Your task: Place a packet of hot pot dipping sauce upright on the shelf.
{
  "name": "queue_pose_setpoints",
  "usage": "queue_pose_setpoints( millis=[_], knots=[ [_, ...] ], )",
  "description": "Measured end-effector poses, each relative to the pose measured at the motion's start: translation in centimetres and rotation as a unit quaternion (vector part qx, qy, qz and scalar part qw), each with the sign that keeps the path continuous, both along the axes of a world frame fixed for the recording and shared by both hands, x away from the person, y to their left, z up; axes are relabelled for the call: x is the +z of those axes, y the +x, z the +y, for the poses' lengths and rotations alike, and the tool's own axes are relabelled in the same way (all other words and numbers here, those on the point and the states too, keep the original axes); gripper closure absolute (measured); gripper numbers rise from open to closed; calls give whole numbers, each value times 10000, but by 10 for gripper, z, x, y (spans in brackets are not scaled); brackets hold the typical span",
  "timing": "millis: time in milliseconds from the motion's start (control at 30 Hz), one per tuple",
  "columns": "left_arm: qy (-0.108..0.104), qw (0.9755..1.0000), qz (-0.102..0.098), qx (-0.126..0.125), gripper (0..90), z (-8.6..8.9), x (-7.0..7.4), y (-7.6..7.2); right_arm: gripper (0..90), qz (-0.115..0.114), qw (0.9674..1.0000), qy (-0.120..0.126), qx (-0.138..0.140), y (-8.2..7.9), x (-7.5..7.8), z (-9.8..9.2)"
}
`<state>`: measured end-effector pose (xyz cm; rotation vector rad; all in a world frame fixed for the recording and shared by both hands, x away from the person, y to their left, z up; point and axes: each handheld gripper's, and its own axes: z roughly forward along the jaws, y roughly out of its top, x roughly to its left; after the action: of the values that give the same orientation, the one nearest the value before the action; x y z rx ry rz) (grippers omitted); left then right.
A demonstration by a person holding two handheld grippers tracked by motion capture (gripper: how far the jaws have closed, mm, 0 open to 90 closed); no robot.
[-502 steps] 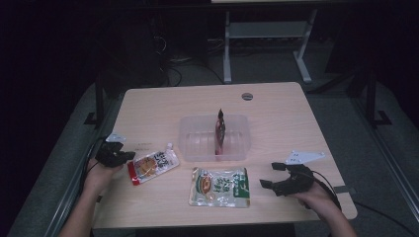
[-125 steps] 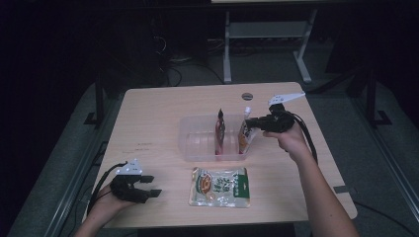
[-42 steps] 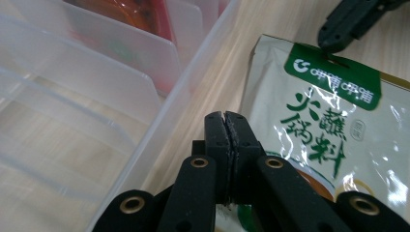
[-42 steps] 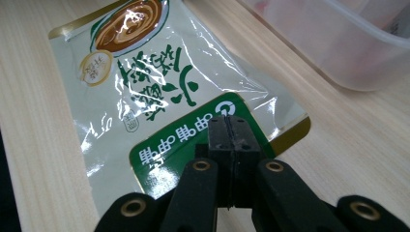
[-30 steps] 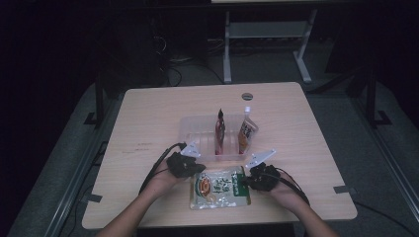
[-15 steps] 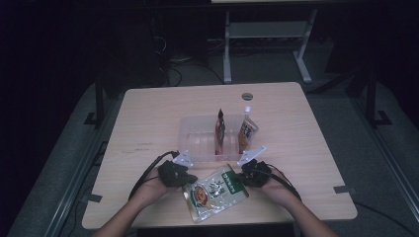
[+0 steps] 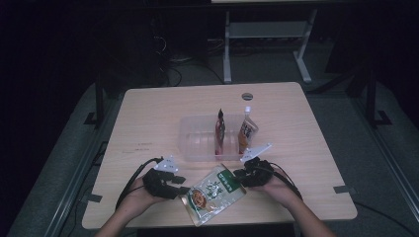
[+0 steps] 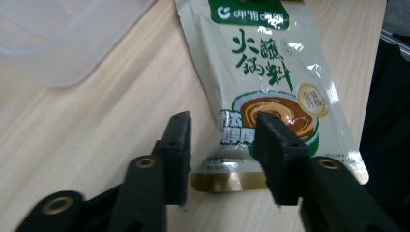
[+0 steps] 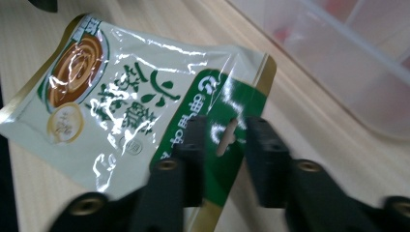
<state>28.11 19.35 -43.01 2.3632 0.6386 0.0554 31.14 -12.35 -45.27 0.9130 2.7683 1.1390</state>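
while both grippers' jaws have just opened, the sauce pouch (image 7: 213,191) lies diagonally (green top toward the container (image 7: 200,140)).

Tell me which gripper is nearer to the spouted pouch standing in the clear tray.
Right. The right gripper sits just below the tray, under the spouted pouch, at the sauce packet's green end. The left gripper is farther off at the packet's other end.

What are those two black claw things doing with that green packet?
A person holds a gripper in each hand. The left gripper and right gripper have just been opening, one at each end of the green sauce packet, which lies askew on the table. Two more pouches already stand in the clear plastic tray behind.
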Motion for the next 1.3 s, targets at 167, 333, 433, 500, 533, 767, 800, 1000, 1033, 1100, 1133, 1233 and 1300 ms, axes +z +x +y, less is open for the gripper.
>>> queue_pose_setpoints(
  millis=[167,333,433,500,533,767,800,1000,1033,1100,1133,1233,1300],
  knots=[
    [123,9999,27,-40,448,-14,-11,1,484,89,10000,-6,4,-9,4,-8],
    [139,9998,80,-87,435,-21,-15,3,459,-23,9998,151,-136,-20,8,-23],
    [150,9998,77,-84,435,-23,-16,2,446,-39,9995,201,-248,-24,7,-32],
    [157,9998,82,-87,435,-23,-16,2,437,-61,9994,185,-283,-26,7,-35],
    [116,9998,116,-58,435,-24,-17,1,433,-100,9989,176,-418,-28,8,-39],
    [161,9992,279,-226,428,-29,-22,0,380,-217,9975,264,-616,-25,12,-42],
    [147,9992,291,-222,431,-33,-23,-2,365,-205,9974,227,-648,-26,12,-41],
    [254,9993,219,-192,439,-36,-23,-4,353,-262,9974,175,-648,-26,13,-39],
    [291,9993,174,-157,444,-38,-23,-6,352,-292,9974,169,-639,-25,13,-39],
    [359,9991,125,-164,474,-39,-22,-6,352,-285,9975,155,-636,-24,12,-39],
    [365,9992,104,-149,502,-38,-22,-5,352,-265,9974,132,-651,-24,11,-39],
    [379,9992,64,-116,578,-37,-22,-4,353,-279,9976,101,-629,-23,10,-38],
    [397,9991,2,-118,669,-37,-22,-4,353,-290,9976,84,-617,-22,9,-37]
  ],
)
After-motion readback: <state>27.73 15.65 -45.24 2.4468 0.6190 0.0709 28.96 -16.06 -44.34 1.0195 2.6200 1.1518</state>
